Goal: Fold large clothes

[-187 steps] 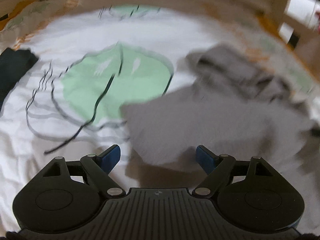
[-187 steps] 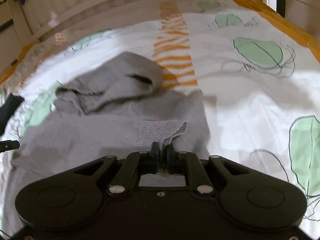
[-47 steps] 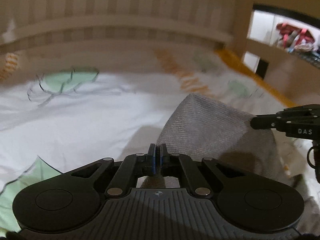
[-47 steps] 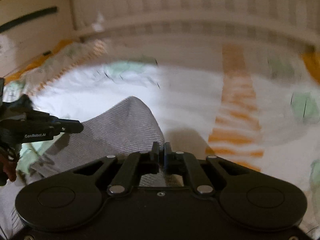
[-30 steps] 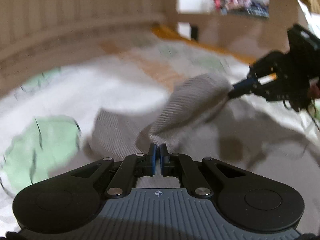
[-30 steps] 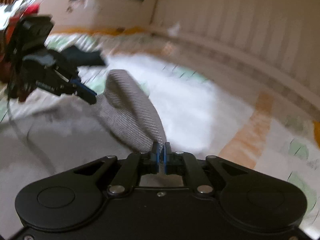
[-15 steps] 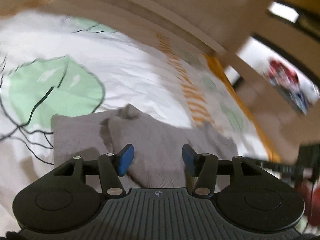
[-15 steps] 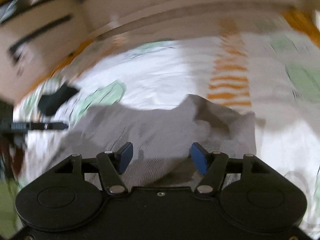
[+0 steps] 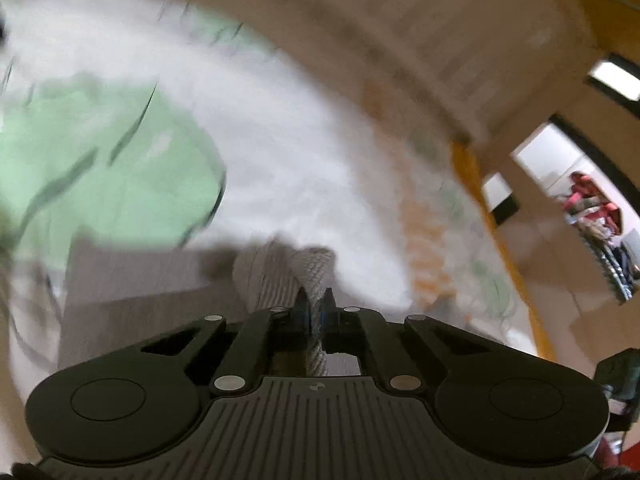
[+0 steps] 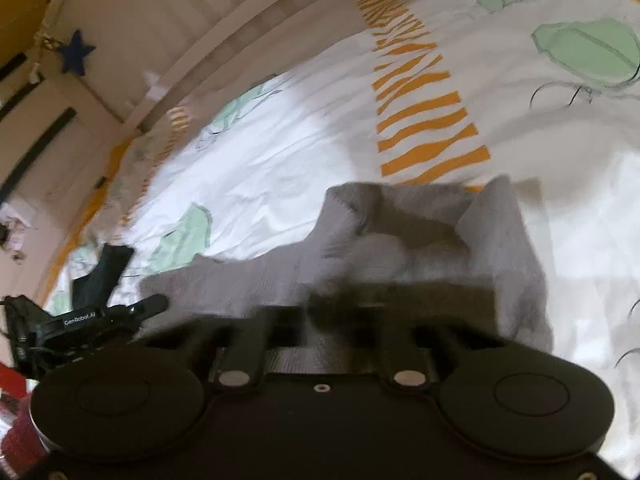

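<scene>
A grey knit garment (image 10: 432, 256) lies partly folded on the white bed cover (image 10: 280, 168). In the left wrist view my left gripper (image 9: 314, 304) is shut on a raised fold of the grey garment (image 9: 288, 272). In the right wrist view my right gripper (image 10: 324, 308) hovers low over the near edge of the garment; its fingers are motion-blurred and dark, so their state is unclear. The left gripper (image 10: 132, 312) also shows at the lower left of the right wrist view.
The cover has green leaf prints (image 9: 100, 160) and orange stripes (image 10: 424, 120). A dark garment (image 10: 104, 272) lies at the cover's left edge. A slatted headboard (image 10: 208, 8) runs along the far side. A doorway (image 9: 572, 184) opens at the right.
Half a second ago both grippers were open above the flat garment. Now the left gripper has shut on a fold of it; the right gripper has dropped closer to the cloth.
</scene>
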Demonstrator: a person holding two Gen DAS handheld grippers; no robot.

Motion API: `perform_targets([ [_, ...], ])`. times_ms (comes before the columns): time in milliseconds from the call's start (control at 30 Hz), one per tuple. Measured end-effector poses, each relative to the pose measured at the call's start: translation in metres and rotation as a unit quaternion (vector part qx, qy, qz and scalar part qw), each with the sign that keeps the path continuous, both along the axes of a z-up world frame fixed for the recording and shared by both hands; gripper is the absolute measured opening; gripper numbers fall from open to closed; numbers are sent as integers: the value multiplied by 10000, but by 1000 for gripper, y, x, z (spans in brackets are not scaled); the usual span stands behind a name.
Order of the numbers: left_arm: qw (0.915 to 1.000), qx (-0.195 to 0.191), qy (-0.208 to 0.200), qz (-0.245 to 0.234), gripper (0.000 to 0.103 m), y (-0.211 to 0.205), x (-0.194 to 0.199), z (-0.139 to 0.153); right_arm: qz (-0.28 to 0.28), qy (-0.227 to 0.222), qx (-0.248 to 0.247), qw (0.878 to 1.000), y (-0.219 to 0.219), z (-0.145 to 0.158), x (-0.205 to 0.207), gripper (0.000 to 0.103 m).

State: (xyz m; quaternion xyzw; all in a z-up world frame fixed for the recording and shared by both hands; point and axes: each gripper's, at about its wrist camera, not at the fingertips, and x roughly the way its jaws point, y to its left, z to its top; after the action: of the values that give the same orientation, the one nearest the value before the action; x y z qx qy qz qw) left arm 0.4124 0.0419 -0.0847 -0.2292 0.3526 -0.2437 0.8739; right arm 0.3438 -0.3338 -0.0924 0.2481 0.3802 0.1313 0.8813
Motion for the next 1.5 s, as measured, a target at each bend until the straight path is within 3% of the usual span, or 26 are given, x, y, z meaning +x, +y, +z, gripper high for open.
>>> perform_targets([
  [100, 9959, -119, -879, -151, 5, 5, -17, 25, 246, -917, -102, 9954, 2, 26, -11, 12],
  [167, 9951, 31, -959, -226, 7, 8, -22, 26, 383, -1534, -198, 9872, -1, 41, -24, 12],
  [233, 9978, 355, -541, -151, 7, 12, -19, 8, 367, -1410, -380, 9886, -4, 35, -24, 12],
  [333, 9974, 641, 236, 207, 8, 25, -11, -29, 197, -697, -767, 9944, -10, 2, -13, 13],
  [400, 9938, 905, 470, 442, 7, 35, -11, -45, 73, -318, -923, 9952, -16, -21, -9, 14],
  [500, 9925, 1064, 327, 503, 7, 44, -14, -40, 9, -315, -937, 9951, -20, -24, -16, 14],
  [567, 9905, 1238, 165, 568, 8, 43, -19, -28, -14, -374, -1052, 9938, -20, -16, -20, 36],
  [633, 9893, 1345, -138, 551, 10, 36, -30, -12, -65, -626, -1309, 9894, -14, -4, -28, 43],
  [667, 9884, 1411, -293, 490, 12, 29, -36, -4, -76, -777, -1405, 9870, -11, 2, -34, 43],
  [733, 9857, 1565, -550, 282, 33, 10, -50, 10, -20, -1056, -1461, 9836, -3, 15, -47, 44],
  [900, 9792, 1778, -879, -430, 44, -42, -85, 14, 436, -1213, -1376, 9821, 29, 27, -71, 53],
  [1033, 9634, 2315, -868, -1033, 46, -78, -104, -12, 839, -942, -1561, 9797, 60, 10, -80, 53],
  [1133, 9416, 3005, -818, -1281, 51, -93, -117, -36, 1024, -655, -1881, 9746, 77, -11, -84, 53],
  [1200, 9244, 3394, -1101, -1350, 54, -98, -126, -44, 1050, -429, -2260, 9675, 85, -24, -86, 53],
  [1233, 9198, 3501, -1150, -1350, 55, -99, -129, -45, 1065, -502, -2356, 9647, 87, -26, -89, 53],
  [1333, 9284, 3383, -886, -1254, 55, -92, -129, -39, 1088, -517, -2444, 9622, 87, -22, -92, 54],
  [1433, 9497, 2899, -570, -1037, 55, -71, -137, -28, 992, -497, -2155, 9702, 76, -12, -99, 57],
  [1500, 9589, 2652, -479, -883, 60, -55, -147, -16, 873, -511, -1953, 9755, 67, -4, -110, 61],
])
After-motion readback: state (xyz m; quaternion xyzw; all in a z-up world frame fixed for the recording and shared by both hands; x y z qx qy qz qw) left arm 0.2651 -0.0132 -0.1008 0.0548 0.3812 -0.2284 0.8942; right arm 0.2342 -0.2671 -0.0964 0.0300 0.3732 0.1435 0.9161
